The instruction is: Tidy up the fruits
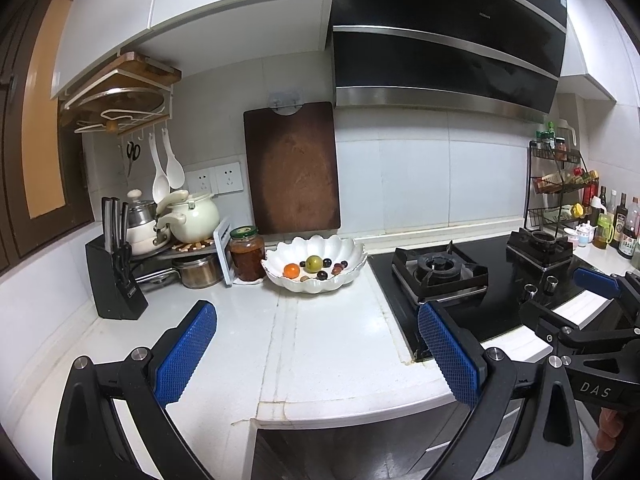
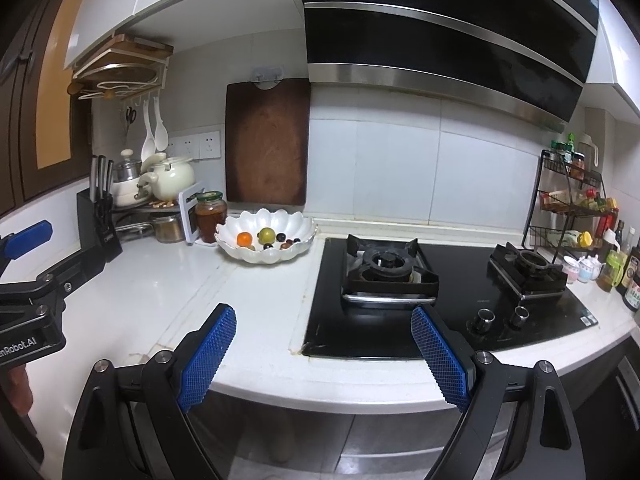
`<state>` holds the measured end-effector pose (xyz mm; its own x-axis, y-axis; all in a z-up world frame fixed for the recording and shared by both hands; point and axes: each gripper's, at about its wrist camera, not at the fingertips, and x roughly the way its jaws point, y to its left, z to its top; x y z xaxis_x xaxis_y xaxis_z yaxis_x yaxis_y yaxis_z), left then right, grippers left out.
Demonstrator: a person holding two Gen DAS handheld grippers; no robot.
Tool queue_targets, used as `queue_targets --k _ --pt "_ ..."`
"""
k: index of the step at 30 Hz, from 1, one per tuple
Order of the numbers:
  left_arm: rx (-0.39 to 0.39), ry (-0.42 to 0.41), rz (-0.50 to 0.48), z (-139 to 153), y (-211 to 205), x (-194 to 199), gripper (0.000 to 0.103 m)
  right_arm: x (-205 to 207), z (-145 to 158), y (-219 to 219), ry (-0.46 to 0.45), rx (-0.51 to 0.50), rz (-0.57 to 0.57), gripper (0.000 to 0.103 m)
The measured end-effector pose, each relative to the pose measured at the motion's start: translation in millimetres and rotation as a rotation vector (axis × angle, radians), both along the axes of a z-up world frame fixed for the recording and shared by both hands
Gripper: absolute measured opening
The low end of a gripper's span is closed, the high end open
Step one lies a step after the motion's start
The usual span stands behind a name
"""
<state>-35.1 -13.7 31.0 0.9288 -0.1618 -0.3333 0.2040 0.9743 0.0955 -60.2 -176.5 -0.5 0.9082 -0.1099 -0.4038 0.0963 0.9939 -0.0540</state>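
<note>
item 1, my left gripper (image 1: 316, 354): blue-padded fingers (image 1: 186, 354) spread wide, released, nothing between them, held above the near edge of the white counter (image 1: 328, 328).

item 2, my right gripper (image 2: 323, 354): fingers (image 2: 440, 356) likewise parted and released, grasping nothing, held over the near counter edge where the counter meets the stove. it also shows at the right margin of the left wrist view, and the left gripper at the left margin of the right wrist view.

item 3, white scalloped bowl (image 1: 316, 286): on the counter toward the far wall, just left of the black gas stove (image 1: 480, 280) and just right of a jar (image 1: 247, 254) of reddish-brown contents with a green lid. well apart from both grippers.

item 4, fruits, all inside the bowl: one orange fruit (image 1: 291, 270) at left; one yellow-green fruit (image 1: 313, 263) just beside it to the right; several small dark round fruits (image 1: 339, 267) scattered right and near of those. i cannot tell their kind.

item 5, dark wooden cutting board (image 1: 294, 168): upright against the tiled wall behind the bowl.

item 6, black knife block (image 1: 114, 280): far left of the counter, with stacked cream pots (image 1: 192, 216) on a rack beside it.

item 7, range hood (image 1: 444, 36): above the stove.

item 8, wire spice rack (image 1: 558, 188): far right, bottles beside it.
</note>
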Motion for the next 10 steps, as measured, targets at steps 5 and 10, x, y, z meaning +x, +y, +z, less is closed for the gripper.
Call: queue_targets --k 5,10 --pt "-0.005 0.011 0.000 -0.6 0.5 -0.2 0.103 -0.2 0.2 0.3 -0.001 0.001 0.002 0.090" --pt "-0.010 0.012 0.004 -0.4 0.1 0.6 0.103 0.3 1.2 0.7 0.003 0.002 0.005 0.090"
